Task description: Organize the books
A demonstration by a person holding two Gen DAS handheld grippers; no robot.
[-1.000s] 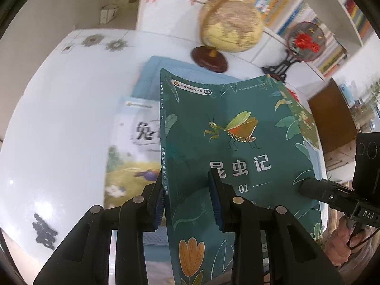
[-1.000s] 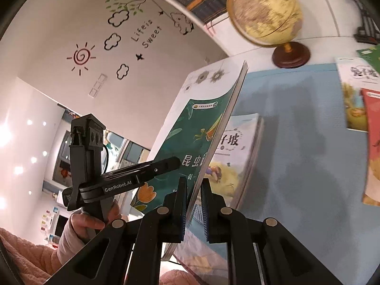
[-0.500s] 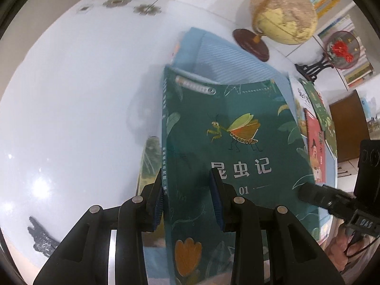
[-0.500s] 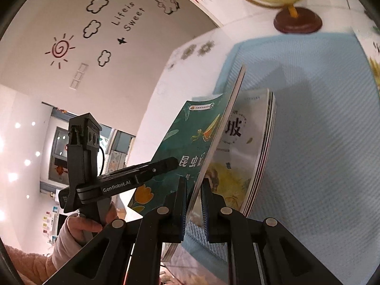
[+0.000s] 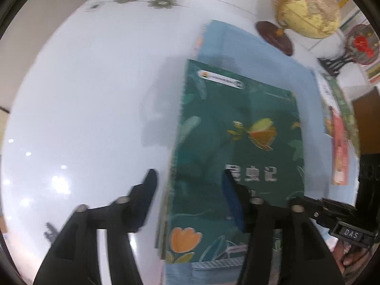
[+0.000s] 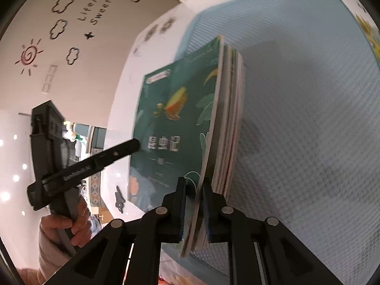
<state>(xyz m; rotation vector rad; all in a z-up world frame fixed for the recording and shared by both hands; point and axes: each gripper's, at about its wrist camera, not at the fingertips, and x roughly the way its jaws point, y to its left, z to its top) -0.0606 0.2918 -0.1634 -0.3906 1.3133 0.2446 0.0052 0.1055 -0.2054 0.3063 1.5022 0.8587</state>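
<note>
Altogether one green book (image 5: 239, 147) tops a stack (image 6: 234, 128) of several thin books, too blurred to count, on the blue mat (image 6: 308, 118) over the white table (image 5: 83, 95). Its cover shows an insect and the characters 昆虫记. The left gripper (image 5: 190, 180) is opening, its fingers off the spine; the right gripper (image 6: 195, 190), opening slightly, still pinches the cover's edge.

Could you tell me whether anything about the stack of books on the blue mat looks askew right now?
Yes. The green insect book is not flat on the stack: its near edge sits between the right hand-held gripper fingers and lifts off the books below. The left hand-held gripper is opening astride its spine.
</note>
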